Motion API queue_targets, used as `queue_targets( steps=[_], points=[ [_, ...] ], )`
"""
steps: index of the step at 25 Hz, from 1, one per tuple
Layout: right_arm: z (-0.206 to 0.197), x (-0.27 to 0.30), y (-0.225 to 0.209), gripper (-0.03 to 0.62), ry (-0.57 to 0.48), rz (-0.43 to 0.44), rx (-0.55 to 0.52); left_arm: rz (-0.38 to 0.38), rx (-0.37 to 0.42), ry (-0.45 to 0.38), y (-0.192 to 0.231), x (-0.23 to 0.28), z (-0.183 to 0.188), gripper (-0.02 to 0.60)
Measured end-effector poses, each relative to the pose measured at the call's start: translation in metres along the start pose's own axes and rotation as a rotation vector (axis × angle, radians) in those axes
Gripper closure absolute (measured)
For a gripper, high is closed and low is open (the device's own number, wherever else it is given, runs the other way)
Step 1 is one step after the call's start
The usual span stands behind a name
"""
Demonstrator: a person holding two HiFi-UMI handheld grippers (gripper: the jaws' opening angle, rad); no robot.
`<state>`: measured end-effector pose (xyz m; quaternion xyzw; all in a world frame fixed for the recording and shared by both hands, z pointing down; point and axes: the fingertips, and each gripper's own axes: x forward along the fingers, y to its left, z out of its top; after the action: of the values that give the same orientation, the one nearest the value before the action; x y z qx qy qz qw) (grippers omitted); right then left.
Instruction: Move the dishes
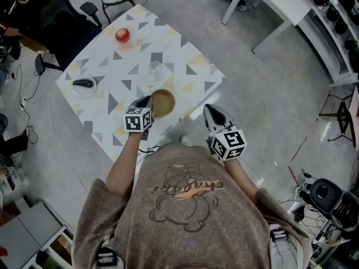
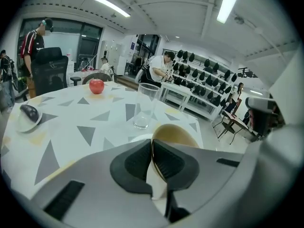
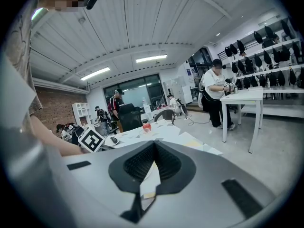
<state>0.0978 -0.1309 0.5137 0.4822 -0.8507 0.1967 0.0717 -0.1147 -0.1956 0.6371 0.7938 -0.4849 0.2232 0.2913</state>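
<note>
The desk [image 1: 185,66], white with grey and yellow triangles, sits like a diamond in the upper left of the head view, and the person stands at its lower edge. The left claw [image 1: 149,101] is at that near edge, pinching the rim of the brown bowl [image 1: 163,102]. In the left gripper view the thin rim runs right between the two dark pads, held tight. The right claw [image 1: 210,110] hangs to the right of the bowl, just off the desk's lower right edge, with its jaws pressed together on nothing.

The bowl rests low on the desk, close to the near edge. Straight above it in the frame, near but not touching, stands a clear glass [image 1: 157,70]. Out to the left is a small white dish [image 1: 84,87] with something dark in it, and at the top of the desk is a red apple [image 1: 122,35].

The risk is that the grip is one-sided, on the rim alone, so a quick lift could let the bowl tip or slide out. Any push up the frame would send it into the glass and knock it over.
</note>
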Motion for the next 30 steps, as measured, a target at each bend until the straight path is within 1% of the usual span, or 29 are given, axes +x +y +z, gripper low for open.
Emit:
queue_targets(
  steps=[6,14,20,23,30],
  points=[
    [0.0,0.002,0.001,0.591,-0.001,0.004,0.0,-0.02,-0.06,-0.054,-0.005,-0.014,0.019,0.552],
    [-0.002,0.009,0.012,0.591,0.004,0.041,-0.004,-0.004,-0.163,-0.105,-0.006,-0.047,0.031,0.552],
    [-0.007,0.021,0.029,0.591,0.024,0.099,-0.019,0.014,-0.215,-0.109,0.004,-0.072,0.019,0.552],
    [-0.008,0.028,0.039,0.591,0.035,0.133,-0.028,0.039,-0.229,-0.102,0.013,-0.083,0.008,0.552],
    [-0.012,0.047,0.066,0.591,0.061,0.217,-0.054,0.097,-0.294,-0.091,0.032,-0.107,-0.02,0.552]
  ],
)
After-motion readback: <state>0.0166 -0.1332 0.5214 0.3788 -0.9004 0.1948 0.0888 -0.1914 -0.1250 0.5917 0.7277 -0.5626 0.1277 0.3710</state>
